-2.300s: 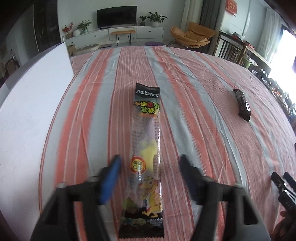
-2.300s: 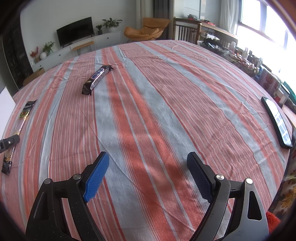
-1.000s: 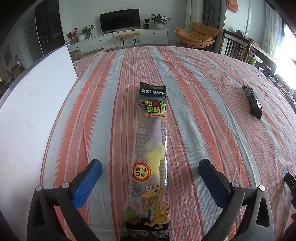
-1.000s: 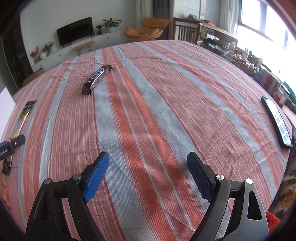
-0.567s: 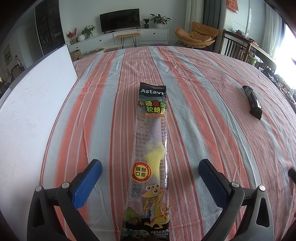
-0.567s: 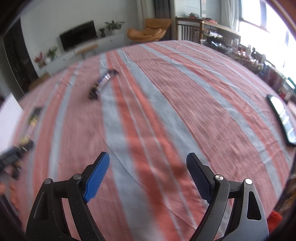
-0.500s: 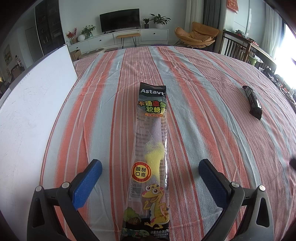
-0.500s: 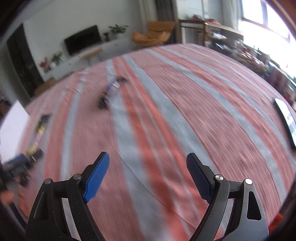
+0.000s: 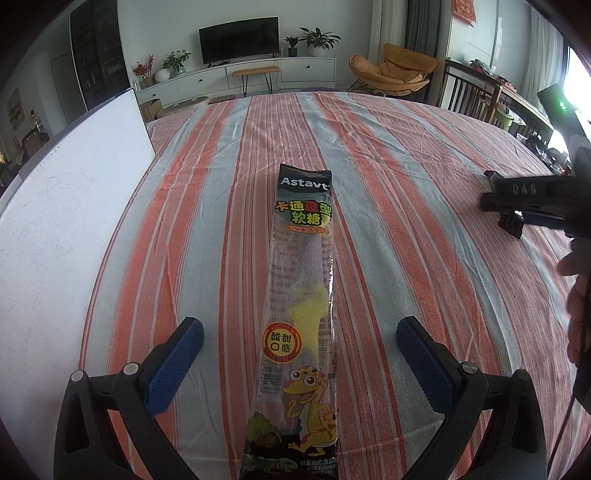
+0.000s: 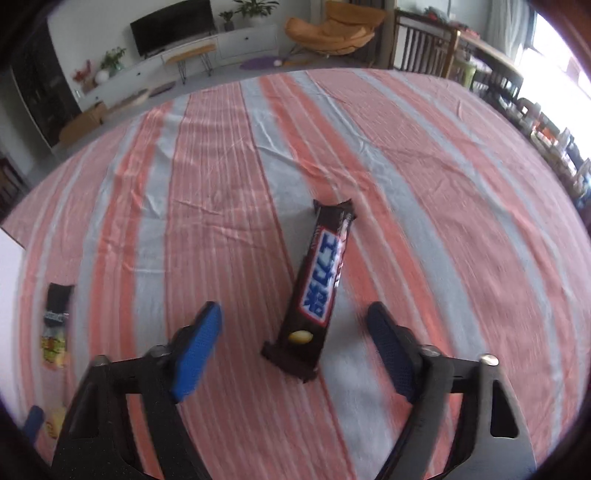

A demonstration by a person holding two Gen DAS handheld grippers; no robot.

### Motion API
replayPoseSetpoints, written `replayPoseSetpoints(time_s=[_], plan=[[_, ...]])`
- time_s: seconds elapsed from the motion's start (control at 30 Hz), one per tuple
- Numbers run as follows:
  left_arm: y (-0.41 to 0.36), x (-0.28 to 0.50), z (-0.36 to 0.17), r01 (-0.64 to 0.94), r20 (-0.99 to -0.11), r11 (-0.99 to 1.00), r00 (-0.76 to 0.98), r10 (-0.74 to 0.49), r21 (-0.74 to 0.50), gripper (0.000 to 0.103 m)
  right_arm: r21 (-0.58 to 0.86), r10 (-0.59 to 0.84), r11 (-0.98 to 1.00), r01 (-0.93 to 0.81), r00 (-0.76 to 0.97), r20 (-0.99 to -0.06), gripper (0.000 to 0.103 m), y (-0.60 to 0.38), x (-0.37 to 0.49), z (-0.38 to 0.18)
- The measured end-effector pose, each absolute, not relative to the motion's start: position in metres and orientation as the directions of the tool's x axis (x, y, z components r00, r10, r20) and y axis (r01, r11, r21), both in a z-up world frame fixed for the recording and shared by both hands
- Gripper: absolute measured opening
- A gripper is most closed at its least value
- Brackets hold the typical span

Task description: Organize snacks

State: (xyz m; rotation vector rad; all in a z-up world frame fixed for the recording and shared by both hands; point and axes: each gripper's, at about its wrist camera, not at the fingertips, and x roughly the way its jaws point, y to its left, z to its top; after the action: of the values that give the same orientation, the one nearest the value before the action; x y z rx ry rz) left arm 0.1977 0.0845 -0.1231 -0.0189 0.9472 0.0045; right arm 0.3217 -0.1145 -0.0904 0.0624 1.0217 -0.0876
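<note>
On a striped tabletop (image 9: pixel 388 155) in a living room, my left gripper (image 9: pixel 300 345) hangs with its blue pads spread wide on either side of a long gummy candy packet (image 9: pixel 301 314), touching neither edge. The packet lies flat and lengthwise, its black top reading "Astavt" above Chinese lettering, a red-and-yellow round badge lower down and a yellow cartoon lizard at the near end. My right gripper (image 10: pixel 295 332) has just been narrowing its jaws, which still stand apart; the near end of a dark chocolate bar (image 10: pixel 319 291) with blue-and-white lettering lies between the pads, and neither presses on it. The bar lies well to the right of the candy packet. A white board (image 9: pixel 70 206) lies to the left of the packet. The cloth runs in orange-red and grey stripes. Beyond the table's far edge stand a television (image 9: pixel 238 35) on a white cabinet, potted plants and an orange lounge chair (image 9: pixel 393 70).
</note>
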Motion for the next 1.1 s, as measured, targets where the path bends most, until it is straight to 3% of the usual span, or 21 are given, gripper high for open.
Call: replayPoseSetpoints(time_s=[0.03,0.1,0.37,0.5,0.63,0.73,0.77,0.8,0.87,0.97,1.07,1.1], plan=[[0.084,0.198,-0.123,-0.012,-0.812,1.000,0.584,-0.004,-0.014,0.103,0.010,-0.042,0.995,0.097,0.518,-0.854,0.024,-0.116,0.319,-0.090],[0.084,0.198,-0.124,-0.012,-0.812,1.000,0.584,-0.005,-0.014,0.103,0.032,-0.017,0.996,0.086,0.514,-0.857,0.020,-0.120,0.311,-0.090],[0.084,0.198,-0.123,-0.011,-0.812,1.000,0.584,-0.007,-0.016,0.103,0.166,0.119,0.986,0.028,0.581,-0.806,0.019,-0.141,0.221,-0.086],[0.088,0.209,-0.119,0.055,-0.870,0.997,0.488,-0.070,-0.050,0.103,0.336,0.277,0.942,-0.008,0.588,-0.760,0.019,-0.160,0.184,-0.083],[0.103,0.213,-0.113,0.020,-0.879,0.989,0.455,-0.141,-0.148,0.101,0.502,0.413,0.865,0.011,0.553,-0.723,0.019,-0.179,0.175,-0.088],[0.099,0.214,-0.113,0.035,-0.887,0.996,0.453,-0.087,-0.080,0.082,0.513,0.419,0.858,0.021,0.548,-0.724,0.019,-0.178,0.173,-0.085],[0.096,0.214,-0.112,0.047,-0.887,0.998,0.459,-0.059,-0.043,0.068,0.487,0.404,0.873,0.011,0.543,-0.736,0.019,-0.174,0.173,-0.082],[0.094,0.213,-0.110,0.065,-0.880,0.998,0.473,-0.046,-0.017,0.045,0.455,0.385,0.891,0.000,0.534,-0.753,0.019,-0.169,0.169,-0.078],[0.096,0.210,-0.108,0.079,-0.877,0.996,0.475,-0.068,-0.035,0.027,0.368,0.331,0.930,-0.028,0.500,-0.800,0.019,-0.156,0.167,-0.076],[0.100,0.205,-0.107,0.088,-0.875,0.993,0.471,-0.107,-0.074,0.021,0.298,0.286,0.954,-0.044,0.447,-0.848,0.027,-0.146,0.166,-0.078],[0.102,0.192,-0.105,0.092,-0.871,0.990,0.472,-0.134,-0.103,0.019,0.243,0.245,0.968,-0.056,0.408,-0.879,0.059,-0.135,0.177,-0.080],[0.101,0.190,-0.106,0.097,-0.873,0.990,0.467,-0.140,-0.107,0.019,0.216,0.224,0.974,-0.066,0.406,-0.886,0.060,-0.131,0.181,-0.080]])
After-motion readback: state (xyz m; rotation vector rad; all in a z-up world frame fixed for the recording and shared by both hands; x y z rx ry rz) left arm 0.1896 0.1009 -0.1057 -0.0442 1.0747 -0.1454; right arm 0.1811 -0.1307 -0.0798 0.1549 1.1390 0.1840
